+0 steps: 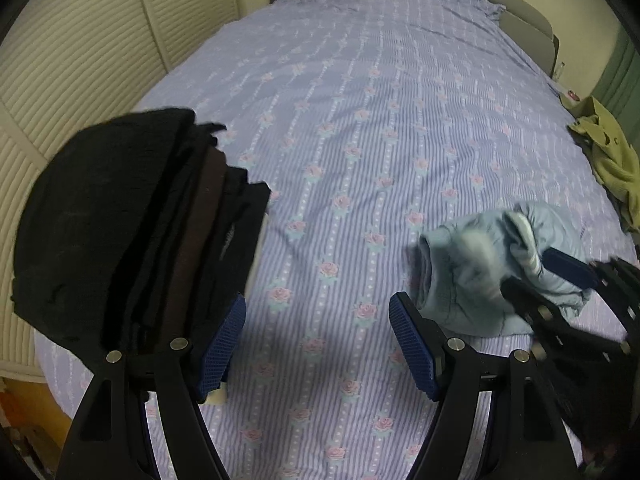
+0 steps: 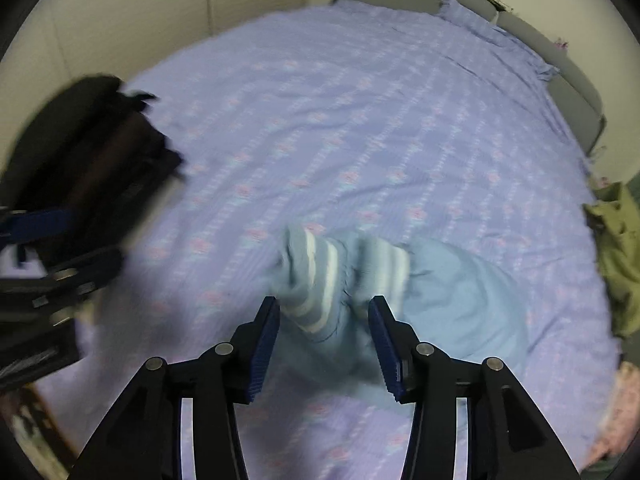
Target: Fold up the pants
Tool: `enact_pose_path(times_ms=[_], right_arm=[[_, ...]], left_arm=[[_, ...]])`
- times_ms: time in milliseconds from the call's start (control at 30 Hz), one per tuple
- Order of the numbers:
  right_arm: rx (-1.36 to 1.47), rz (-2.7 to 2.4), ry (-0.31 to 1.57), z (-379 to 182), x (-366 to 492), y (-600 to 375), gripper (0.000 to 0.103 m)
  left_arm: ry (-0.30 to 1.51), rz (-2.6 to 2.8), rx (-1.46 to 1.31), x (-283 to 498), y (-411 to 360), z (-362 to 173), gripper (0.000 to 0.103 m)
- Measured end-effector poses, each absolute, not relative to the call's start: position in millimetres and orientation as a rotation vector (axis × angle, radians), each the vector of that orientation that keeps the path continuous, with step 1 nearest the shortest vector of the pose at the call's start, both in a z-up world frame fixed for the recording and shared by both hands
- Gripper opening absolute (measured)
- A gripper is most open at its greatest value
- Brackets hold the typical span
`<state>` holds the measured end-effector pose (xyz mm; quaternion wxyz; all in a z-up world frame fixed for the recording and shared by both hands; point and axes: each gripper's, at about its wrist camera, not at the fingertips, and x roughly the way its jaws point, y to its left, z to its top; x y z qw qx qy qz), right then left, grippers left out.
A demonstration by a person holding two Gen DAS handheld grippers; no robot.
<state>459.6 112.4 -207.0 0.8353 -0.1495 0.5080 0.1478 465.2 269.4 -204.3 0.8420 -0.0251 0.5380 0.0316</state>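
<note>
In the left wrist view, the left tongs [image 1: 318, 344] were seen with their pads wide apart and nothing between them, only the flowered bed sheet [image 1: 360, 100] below. A stack of folded dark clothes [image 1: 132, 216] lay at the left edge of the bed, which was judged to be work already done. The light blue pants [image 1: 492, 264] were found bunched in a heap at the right, with the right tongs [image 1: 540, 276] reaching onto them; no flat fold could be made out. An olive garment [image 1: 608, 160] was left crumpled at the far right edge. In the right wrist view, which was blurred, the right tongs [image 2: 324, 340] were seen with their pads apart, the striped waistband of the pants [image 2: 460, 300] lying between them but not clamped. The pants were judged to be unfolded as yet: spreading flat and every fold remained to be done.
</note>
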Motion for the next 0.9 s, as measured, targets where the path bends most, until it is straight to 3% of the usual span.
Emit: enact_pose_path(times_ms=[100, 200, 433, 767, 900], right_arm=[[-0.27, 0.349, 0.98, -177.9, 432.7, 106.1, 0.066], [-0.208, 0.296, 0.894, -151.0, 412.8, 74.7, 0.075], [-0.019, 0.035, 0.919, -153.4, 427.5, -43.3, 0.076], [0.158, -0.062, 1.027, -209.6, 455.8, -127.4, 0.076], [0.139, -0.029, 1.058, -220.4, 459.6, -129.3, 0.076]], left_arm=[[1.1, 0.047, -0.053, 459.5, 264.3, -189.5, 0.074], [1.064, -0.01, -0.046, 456.8, 248.6, -176.7, 0.076], [1.075, -0.19, -0.138, 480.2, 201.2, -183.9, 0.076], [1.253, -0.233, -0.36, 540.1, 148.2, -252.3, 0.074], [1.313, -0.182, -0.492, 544.7, 149.4, -274.4, 0.042]])
